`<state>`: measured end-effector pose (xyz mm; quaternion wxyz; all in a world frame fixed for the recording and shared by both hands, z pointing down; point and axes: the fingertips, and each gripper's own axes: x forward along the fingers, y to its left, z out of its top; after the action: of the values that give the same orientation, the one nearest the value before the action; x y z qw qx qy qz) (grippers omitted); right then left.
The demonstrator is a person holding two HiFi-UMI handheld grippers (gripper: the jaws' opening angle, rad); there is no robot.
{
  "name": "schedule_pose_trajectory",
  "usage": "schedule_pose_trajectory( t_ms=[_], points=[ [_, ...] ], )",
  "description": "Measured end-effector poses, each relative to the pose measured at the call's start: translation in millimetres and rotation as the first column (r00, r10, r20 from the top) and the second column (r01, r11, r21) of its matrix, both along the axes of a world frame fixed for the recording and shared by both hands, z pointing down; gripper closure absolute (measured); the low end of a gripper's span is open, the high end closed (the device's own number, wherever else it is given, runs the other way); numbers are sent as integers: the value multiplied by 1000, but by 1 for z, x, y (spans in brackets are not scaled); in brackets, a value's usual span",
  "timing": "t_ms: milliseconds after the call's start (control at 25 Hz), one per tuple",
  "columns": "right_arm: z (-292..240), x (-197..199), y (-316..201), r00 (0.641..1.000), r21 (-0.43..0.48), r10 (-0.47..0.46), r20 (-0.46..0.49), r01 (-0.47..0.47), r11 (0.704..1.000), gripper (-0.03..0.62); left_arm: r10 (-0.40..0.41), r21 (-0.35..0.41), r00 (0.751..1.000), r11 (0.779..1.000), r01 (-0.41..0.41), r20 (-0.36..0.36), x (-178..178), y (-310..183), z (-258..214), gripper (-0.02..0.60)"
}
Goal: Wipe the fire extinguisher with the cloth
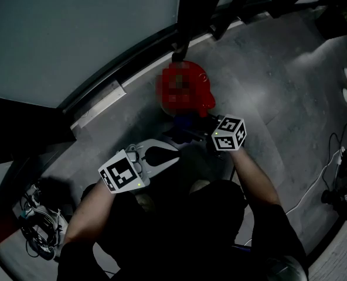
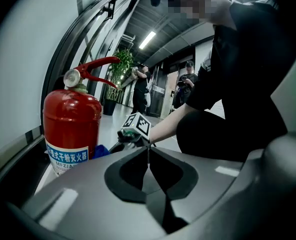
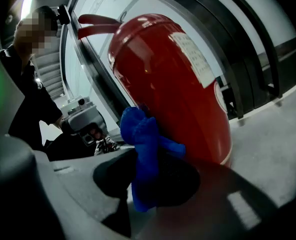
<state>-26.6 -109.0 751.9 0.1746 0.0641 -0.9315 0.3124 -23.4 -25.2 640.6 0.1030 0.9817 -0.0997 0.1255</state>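
Note:
A red fire extinguisher (image 1: 185, 89) stands upright on the grey floor by the glass wall; it is also in the left gripper view (image 2: 70, 129) and fills the right gripper view (image 3: 178, 84). My right gripper (image 3: 148, 154) is shut on a blue cloth (image 3: 145, 154), which is pressed against the extinguisher's lower side. From above, the right gripper (image 1: 190, 130) reaches the extinguisher's base, with the cloth (image 1: 184, 122) just showing. My left gripper (image 2: 148, 151) is shut with nothing in it. It hovers (image 1: 174, 156) a little short of the extinguisher, beside the right gripper.
A black window frame rail (image 1: 132, 51) runs behind the extinguisher. A tangle of cables (image 1: 38, 221) lies at the lower left and a white cable (image 1: 320, 180) at the right. People (image 2: 140, 86) and a plant (image 2: 119, 71) stand far down the hall.

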Motion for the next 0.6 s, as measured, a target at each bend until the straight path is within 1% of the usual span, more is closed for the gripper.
schedule_pose_trajectory(
  t_ms=[120, 360, 520, 600],
  points=[
    [22, -3, 0, 999, -22, 3, -36, -4, 1000, 487, -1, -17, 1000, 1000, 0, -5, -4, 6, 1, 561],
    [68, -8, 3, 991, -80, -11, -134, 0, 997, 487, -25, -34, 1000, 999, 25, 15, -13, 10, 5, 560],
    [87, -9, 4, 986, -125, -17, -164, -4, 992, 487, -43, -43, 998, 998, 44, 37, -23, 13, 9, 560],
    [97, -8, 5, 985, -153, -6, -175, -21, 988, 487, -57, -47, 997, 997, 59, 47, -29, 14, 12, 560]
  ],
)
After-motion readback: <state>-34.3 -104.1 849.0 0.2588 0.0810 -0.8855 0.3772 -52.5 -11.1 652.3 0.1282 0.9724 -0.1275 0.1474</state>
